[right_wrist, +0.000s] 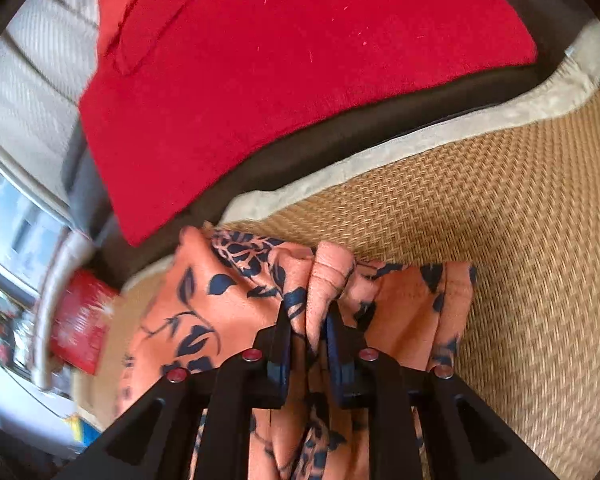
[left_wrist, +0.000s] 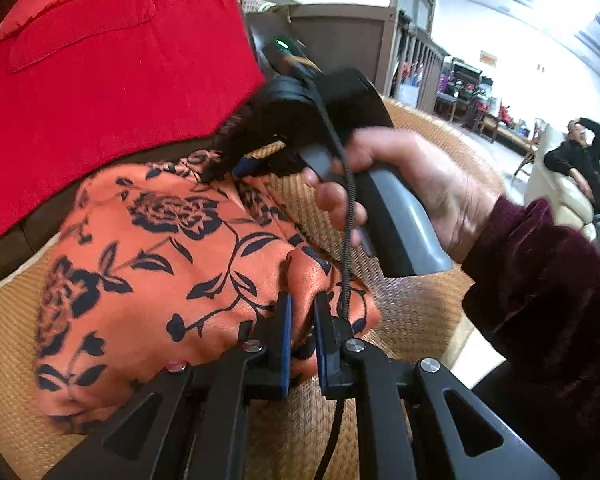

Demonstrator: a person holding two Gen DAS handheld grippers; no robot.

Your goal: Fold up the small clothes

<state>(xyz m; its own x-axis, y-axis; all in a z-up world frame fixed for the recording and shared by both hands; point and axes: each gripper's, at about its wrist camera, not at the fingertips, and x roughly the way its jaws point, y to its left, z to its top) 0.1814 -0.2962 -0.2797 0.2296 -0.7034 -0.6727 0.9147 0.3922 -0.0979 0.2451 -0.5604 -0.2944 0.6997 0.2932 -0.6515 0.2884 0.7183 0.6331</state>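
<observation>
black left gripper (left_wrist: 302, 312) sits nearest in its wrist view, jaws narrow & pinching a raised fold of the orange cloth w/ dark blue flower print (left_wrist: 152, 264) at its near right edge. black right gripper (right_wrist: 308, 320) likewise nipped tight on a bunched ridge of the same orange cloth (right_wrist: 228, 312), fabric puckered up betw the blue-padded fingers (right_wrist: 284, 344). cloth lies spread on the tan woven mat (right_wrist: 520, 240), partly lifted at both pinch pts. in the left view the right gripper (left_wrist: 216, 172) shows from the side, tip on the cloth's far edge, held by a hand (left_wrist: 412, 188) in a dark maroon velvet sleeve (left_wrist: 548, 304). beyond the mat, a dark brown surface (right_wrist: 340, 136), then a flat red knit garment (right_wrist: 300, 60) just past the cloth, not touching it. far back right, a person in dark clothes (left_wrist: 580, 160) on a pale seat.
</observation>
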